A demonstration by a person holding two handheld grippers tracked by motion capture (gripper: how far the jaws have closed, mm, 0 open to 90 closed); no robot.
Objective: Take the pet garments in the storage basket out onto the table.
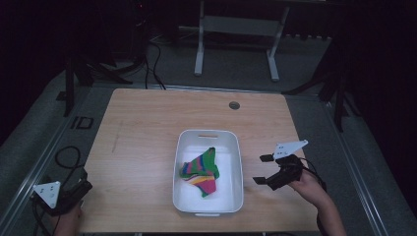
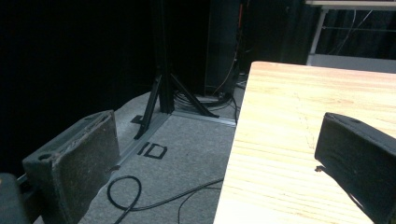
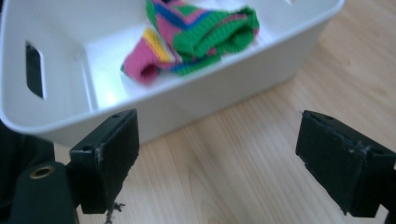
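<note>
Wooden table (image 1: 147,147), white bin (image 1: 238,162) with striped cloth (image 1: 201,172), dark room

1. From above the near edge, we look forward and down over the whole table (image 1: 147,128) and the floor beyond.
2. Our left gripper view sits low at the table's left edge, facing outward along it.
3. Our right gripper view looks closely at the white bin (image 3: 196,100), shared with the high view.

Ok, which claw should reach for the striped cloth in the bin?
Right. The right claw is open beside the white bin holding the striped cloth; the left claw sits at the table's near-left corner.
</note>
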